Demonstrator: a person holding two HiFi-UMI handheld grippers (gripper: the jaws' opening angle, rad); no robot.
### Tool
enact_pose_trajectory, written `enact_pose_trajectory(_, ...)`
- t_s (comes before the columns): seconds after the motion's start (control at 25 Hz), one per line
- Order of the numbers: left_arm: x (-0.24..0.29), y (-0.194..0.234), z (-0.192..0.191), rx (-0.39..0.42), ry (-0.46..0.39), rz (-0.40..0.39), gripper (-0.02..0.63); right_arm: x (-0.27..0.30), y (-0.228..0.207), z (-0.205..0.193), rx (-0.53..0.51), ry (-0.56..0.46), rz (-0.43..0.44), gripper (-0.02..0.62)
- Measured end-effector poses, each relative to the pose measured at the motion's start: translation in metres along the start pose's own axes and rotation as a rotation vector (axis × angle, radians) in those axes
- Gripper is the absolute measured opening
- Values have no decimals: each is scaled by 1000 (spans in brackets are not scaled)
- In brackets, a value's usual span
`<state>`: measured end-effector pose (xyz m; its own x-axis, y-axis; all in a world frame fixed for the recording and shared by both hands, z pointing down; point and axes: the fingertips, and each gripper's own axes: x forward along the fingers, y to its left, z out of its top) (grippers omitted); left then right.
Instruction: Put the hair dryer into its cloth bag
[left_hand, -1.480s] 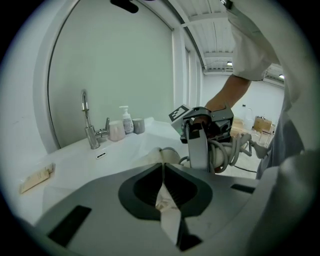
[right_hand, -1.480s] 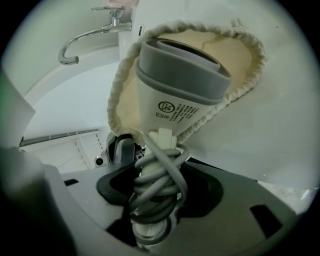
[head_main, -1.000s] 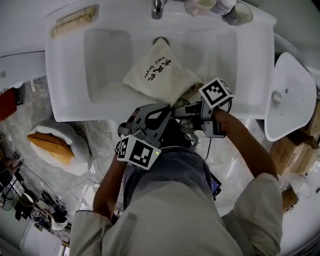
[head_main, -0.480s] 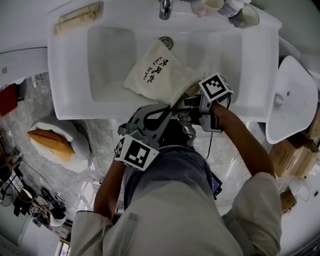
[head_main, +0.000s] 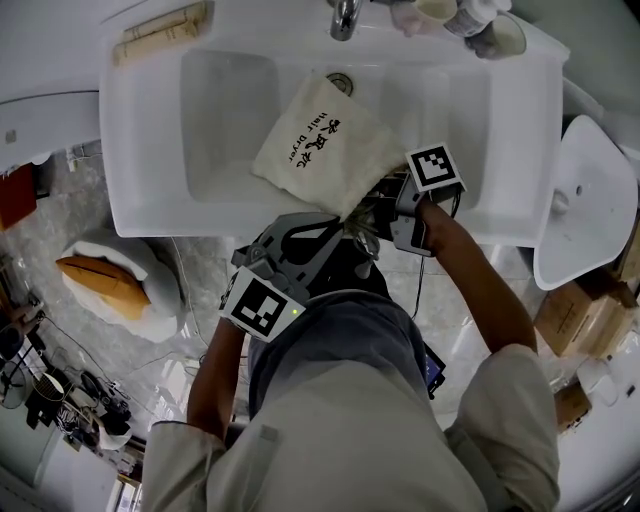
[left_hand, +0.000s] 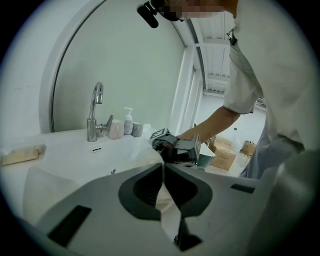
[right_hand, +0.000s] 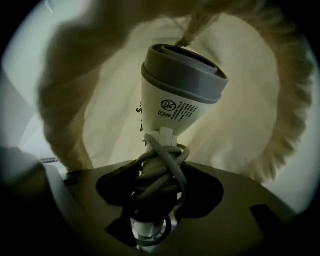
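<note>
**Hair dryer at the mouth of its bag**

Head view: the cloth bag (head_main: 312, 150) lies in the white sink (head_main: 150, 215), its open end toward the person. The left gripper (head_main: 340, 225) and right gripper (head_main: 383, 205) meet at that open end.

Left gripper view: the jaws are clenched on a fold of the bag's rim. The right gripper sits just beyond, with the faucet (left_hand: 95, 112) behind.

Right gripper view: the jaws grasp the hair dryer (right_hand: 175, 95) by its handle, which has the grey cord (right_hand: 161, 175) wound round it. The dryer's grey end points into the bag, whose gathered mouth rings it on all sides.
</note>
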<state>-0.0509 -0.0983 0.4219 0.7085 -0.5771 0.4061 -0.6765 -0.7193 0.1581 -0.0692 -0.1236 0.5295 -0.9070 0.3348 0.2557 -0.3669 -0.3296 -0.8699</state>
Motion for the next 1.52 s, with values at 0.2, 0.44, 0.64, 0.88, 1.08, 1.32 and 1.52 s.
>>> enact_pose_trajectory(0.2, 0, -2, -4, -28, 11, -11, 23, 2, -3, 15, 44, -93, 5, 249)
enact_pose_trajectory(0.44, -2, 9, -7, -32, -5, 27, 21, 4, -1, 30, 98, -176, 56, 249)
enact_pose_trajectory(0.64, -3, 11, -12, -80, -1, 48, 21, -1, 1, 43, 116, -248, 81, 249)
enact_pose_trajectory(0.88, 2, 7, -18, -121, -18, 49, 20, -6, 1, 59, 195, -325, 158, 249)
enact_pose_trajectory(1.08, 9, 9, -18, -120, 6, 53, 20, -7, -12, 70, 268, -419, 149, 249)
enact_pose_trajectory(1.32, 12, 11, -22, -146, 25, 65, 20, -6, -20, 74, 263, -471, 94, 256)
enact_pose_trajectory(1.52, 17, 14, -24, -197, 32, 106, 20, -8, -22, 76, 250, -516, 37, 286)
